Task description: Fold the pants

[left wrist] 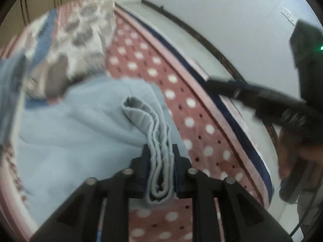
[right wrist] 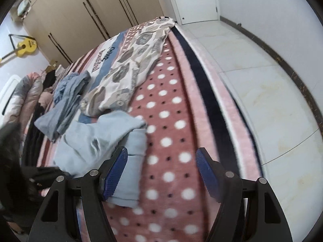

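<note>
On the far left of the bed, a crumpled grey-blue garment (right wrist: 66, 102) is lying beside a patterned cream garment (right wrist: 129, 76), both well clear of the work. Nearer, the light blue pants (right wrist: 97, 139) are lying bunched on the pink polka-dot blanket (right wrist: 171, 133), close to the bed's right edge. The left hand-held gripper (left wrist: 160, 167) is clenching on a gathered stack of the pants' ribbed hem (left wrist: 159, 141), several layers sitting pressed between its pads. Further right, the right hand-held gripper (right wrist: 161, 171) is standing released, nothing between its blue pads (right wrist: 117, 173); its left pad is hanging over the pants' near corner while the right one is hanging over bare blanket.

The main risk is likely sitting in that one-sided hold: with only the left gripper gripping, the free side could be sagging or dragging as the cloth lifts, leaving the fold skewed. The stacked layers may also be slipping unevenly out of the pinch. The right gripper, closing where it is, could be catching the fuzzy blanket along with the pants
</note>
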### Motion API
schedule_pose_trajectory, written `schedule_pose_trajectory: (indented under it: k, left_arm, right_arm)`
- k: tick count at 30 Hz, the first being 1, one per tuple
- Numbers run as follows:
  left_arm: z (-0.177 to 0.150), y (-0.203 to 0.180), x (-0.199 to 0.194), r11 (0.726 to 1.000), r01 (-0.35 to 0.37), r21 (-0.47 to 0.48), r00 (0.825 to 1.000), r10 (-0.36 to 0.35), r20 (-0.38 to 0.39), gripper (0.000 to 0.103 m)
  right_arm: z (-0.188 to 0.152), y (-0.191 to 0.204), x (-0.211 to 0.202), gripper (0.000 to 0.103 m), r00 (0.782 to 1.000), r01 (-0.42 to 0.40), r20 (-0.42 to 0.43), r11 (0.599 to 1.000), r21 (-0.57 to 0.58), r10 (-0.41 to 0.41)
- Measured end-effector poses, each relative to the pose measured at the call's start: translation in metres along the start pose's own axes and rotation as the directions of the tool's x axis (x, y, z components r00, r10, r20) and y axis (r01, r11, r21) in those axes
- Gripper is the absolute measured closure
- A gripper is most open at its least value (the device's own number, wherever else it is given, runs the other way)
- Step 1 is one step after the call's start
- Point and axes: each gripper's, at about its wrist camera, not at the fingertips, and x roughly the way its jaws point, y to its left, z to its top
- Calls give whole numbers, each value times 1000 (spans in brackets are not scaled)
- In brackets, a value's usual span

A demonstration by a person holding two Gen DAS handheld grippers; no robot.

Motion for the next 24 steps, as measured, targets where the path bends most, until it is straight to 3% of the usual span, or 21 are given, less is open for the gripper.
schedule_pose_trajectory:
  k: [2,4,6,12,15,20,24]
  left_arm:
    - [-2,3,4,1000,22,-20,1000,-22,-19,66]
    - [-2,5,-4,1000,13,-20,1000,-13,-8,33]
    - [-1,9,-14,1000,-23,-17,1000,23,15,20]
    - [-9,32,-75,994,-84,-67,987,93,133,14]
    - [-19,50,-108,975,-191,-113,956,211,202,14]
    - [-37,94,-135,936,-264,-232,930,311,196,14]
    - [-49,120,-163,901,-300,-313,906,372,201,14]
  right_arm:
    - [-1,-6,-1,37,1000,14,-8,1000,-8,-14]
    - [-3,-9,0,37,1000,21,-18,1000,-13,-21]
    - [-6,-10,1,37,999,23,-30,1000,-11,-24]
    - [-13,4,-6,37,999,-2,-38,1000,-15,2]
    - [-12,30,-13,37,998,-51,-31,996,-71,49]
    - [-2,85,-10,36,986,-165,-42,971,-171,160]
    - [2,129,-14,36,981,-192,-21,954,-231,192]
